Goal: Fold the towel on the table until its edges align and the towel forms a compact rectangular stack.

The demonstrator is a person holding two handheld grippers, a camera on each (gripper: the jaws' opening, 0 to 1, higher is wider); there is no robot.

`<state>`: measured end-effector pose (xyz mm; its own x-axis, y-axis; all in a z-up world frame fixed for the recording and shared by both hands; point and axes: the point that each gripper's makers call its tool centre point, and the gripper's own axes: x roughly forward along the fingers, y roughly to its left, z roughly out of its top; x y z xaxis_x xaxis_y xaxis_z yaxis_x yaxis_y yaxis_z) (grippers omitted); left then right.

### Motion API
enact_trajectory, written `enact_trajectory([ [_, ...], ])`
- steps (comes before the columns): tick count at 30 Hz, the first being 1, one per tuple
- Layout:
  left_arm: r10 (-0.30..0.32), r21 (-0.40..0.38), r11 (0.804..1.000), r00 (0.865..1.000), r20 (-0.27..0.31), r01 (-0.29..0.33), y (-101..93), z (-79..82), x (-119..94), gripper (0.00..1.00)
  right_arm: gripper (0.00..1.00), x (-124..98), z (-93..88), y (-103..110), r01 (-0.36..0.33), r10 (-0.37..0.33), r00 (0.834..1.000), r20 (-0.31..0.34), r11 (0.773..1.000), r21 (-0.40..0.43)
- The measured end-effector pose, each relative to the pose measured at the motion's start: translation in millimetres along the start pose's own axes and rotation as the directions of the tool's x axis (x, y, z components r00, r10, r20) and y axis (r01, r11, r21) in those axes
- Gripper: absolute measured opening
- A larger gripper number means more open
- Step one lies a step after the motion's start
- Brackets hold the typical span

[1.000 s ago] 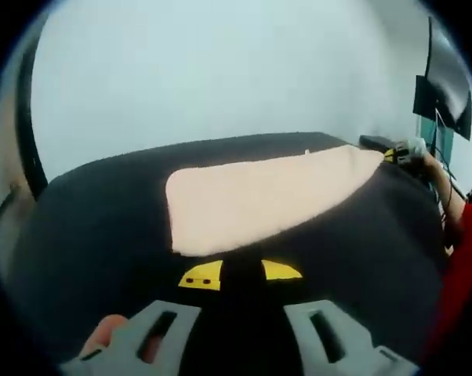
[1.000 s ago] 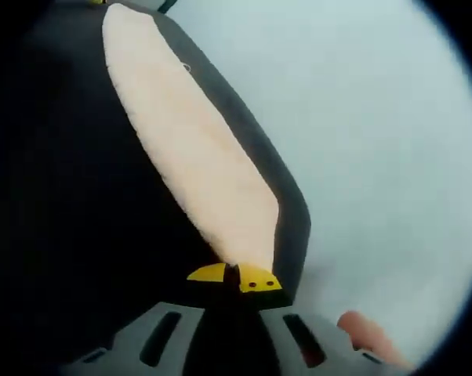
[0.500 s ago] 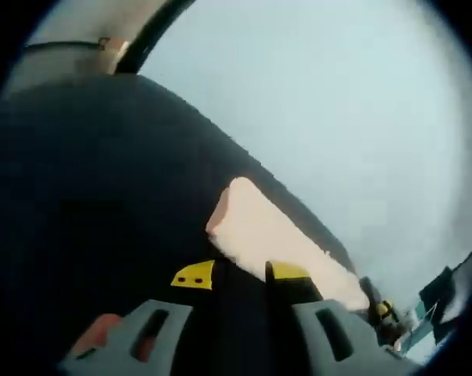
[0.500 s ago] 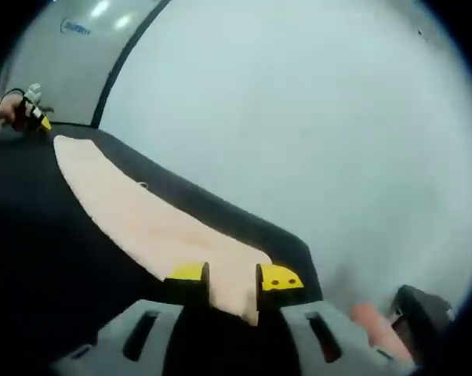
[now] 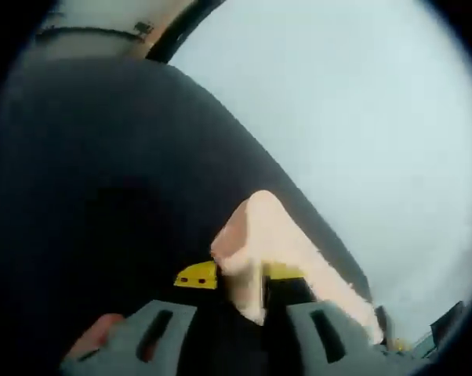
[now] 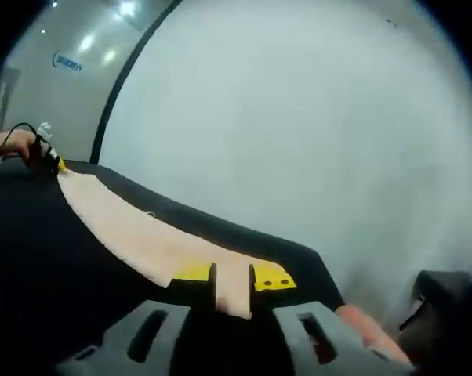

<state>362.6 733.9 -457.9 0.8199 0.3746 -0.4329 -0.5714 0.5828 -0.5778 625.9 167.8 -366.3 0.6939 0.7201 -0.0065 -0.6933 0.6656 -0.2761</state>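
A pale peach towel (image 6: 134,235) lies stretched along the far edge of a black table (image 6: 40,258). In the right gripper view my right gripper (image 6: 232,278) is shut on the towel's near corner, cloth pinched between the yellow-tipped jaws. In the left gripper view my left gripper (image 5: 241,276) is shut on the towel's (image 5: 261,231) other corner, which is lifted into a peak above the table (image 5: 103,180). The left gripper (image 6: 46,155) also appears far off at the left of the right gripper view, at the towel's far end.
A plain pale wall (image 6: 299,117) stands behind the table's far edge. A person's hand (image 6: 5,142) holds the far gripper. A dark object (image 6: 444,294) sits at the right past the table corner. A finger (image 5: 95,333) shows beside my left gripper's base.
Both grippers have closed on the towel's corners. The left corner has risen off the table into a peak. Both views have tilted as the hands moved in.
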Motion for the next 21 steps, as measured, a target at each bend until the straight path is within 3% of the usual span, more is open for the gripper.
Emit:
enact_trajectory([
  [1, -0.037, 0.018, 0.999, 0.999, 0.018, 0.037, -3.3, 3.1, 3.1, 0.09, 0.12, -0.3, 0.9, 0.3, 0.002, -0.002, 1.0, 0.004, 1.0, 0.003],
  [2, -0.015, -0.061, 0.998, 1.0, -0.002, 0.015, -4.7, -3.0, 1.8, 0.09, 0.12, -1.1, 1.4, 0.7, 0.007, -0.007, 1.0, 0.007, 1.0, 0.006],
  [4, -0.067, -0.062, 0.996, 0.996, 0.059, 0.071, -19.4, 5.8, 1.0, 0.08, 0.11, -3.7, 0.9, 2.7, 0.013, -0.013, 1.0, 0.011, 1.0, 0.001],
  [7, -0.094, 0.041, 0.995, 0.993, 0.073, 0.091, -50.4, -1.2, -9.2, 0.08, 0.11, -3.3, -7.2, 6.6, 0.007, -0.007, 1.0, -0.01, 0.999, -0.037],
  [9, -0.133, 0.136, 0.983, 0.988, 0.074, 0.122, -74.0, 4.3, -8.8, 0.08, 0.11, -2.2, -14.4, 6.9, 0.004, -0.007, 0.999, -0.038, 0.998, -0.065],
  [10, -0.173, 0.172, 0.972, 0.982, 0.076, 0.158, -97.9, -2.4, -13.8, 0.08, 0.11, -1.8, -15.4, 7.7, 0.003, -0.007, 0.999, -0.042, 0.997, -0.076],
  [13, -0.247, 0.279, 0.933, 0.968, 0.043, 0.226, -145.4, -18.6, -16.0, 0.08, 0.11, -2.1, -12.1, 9.3, 0.0, -0.003, 1.0, -0.03, 0.996, -0.086],
  [16, -0.286, 0.414, 0.872, 0.958, 0.0, 0.26, -177.5, -33.5, -10.7, 0.08, 0.11, -2.8, -10.2, 10.7, -0.006, 0.004, 1.0, -0.022, 0.996, -0.089],
  [18, -0.329, 0.386, 0.865, 0.943, -0.047, 0.321, -198.7, -56.3, -9.0, 0.08, 0.11, -3.1, -10.6, 10.0, -0.003, 0.001, 1.0, -0.022, 0.995, -0.095],
  [21, -0.361, 0.444, 0.814, 0.925, -0.12, 0.375, -225.4, -95.3, -6.0, 0.08, 0.11, -2.6, -15.0, 9.3, -0.005, 0.001, 0.999, -0.039, 0.995, -0.095],
])
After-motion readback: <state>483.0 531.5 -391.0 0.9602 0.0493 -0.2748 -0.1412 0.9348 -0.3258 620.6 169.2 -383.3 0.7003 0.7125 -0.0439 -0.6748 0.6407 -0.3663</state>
